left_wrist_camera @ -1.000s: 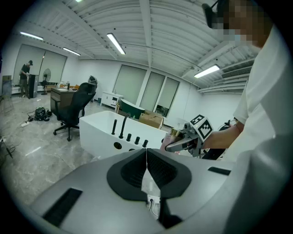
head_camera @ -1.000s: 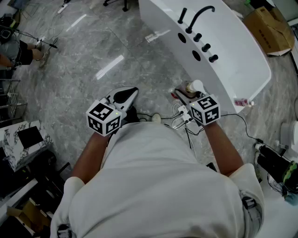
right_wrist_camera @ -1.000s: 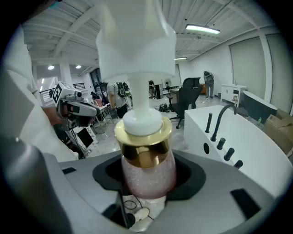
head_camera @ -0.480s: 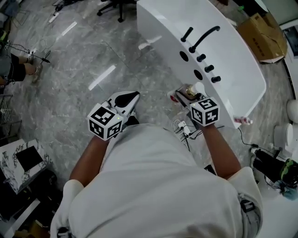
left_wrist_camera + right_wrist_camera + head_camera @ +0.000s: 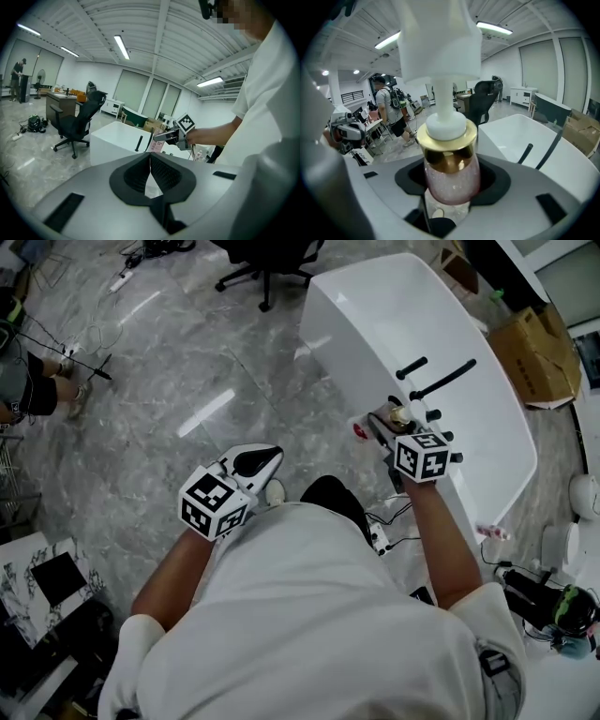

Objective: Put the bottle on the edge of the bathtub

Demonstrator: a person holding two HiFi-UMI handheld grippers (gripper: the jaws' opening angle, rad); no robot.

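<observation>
A pink glittery pump bottle (image 5: pixel 451 180) with a gold collar and white pump head stands upright between the jaws of my right gripper (image 5: pixel 452 190), which is shut on it. In the head view the bottle (image 5: pixel 400 414) and right gripper (image 5: pixel 389 427) hover at the near rim of the white bathtub (image 5: pixel 330 324), beside its black faucet (image 5: pixel 442 381). My left gripper (image 5: pixel 258 457) hangs over the floor to the left, its jaws shut with nothing in them (image 5: pixel 150 161). The left gripper view shows the right gripper (image 5: pixel 171 136) by the tub (image 5: pixel 112 140).
A black office chair (image 5: pixel 267 254) stands beyond the tub's far end. A cardboard box (image 5: pixel 534 352) lies right of the tub. Cables and a small pink bottle (image 5: pixel 492 533) lie on the marble floor near my feet. People (image 5: pixel 389 112) stand farther off.
My right gripper has carried the bottle forward, from beside the tub's near end up to the rim by the faucet. The left gripper has hardly moved.
</observation>
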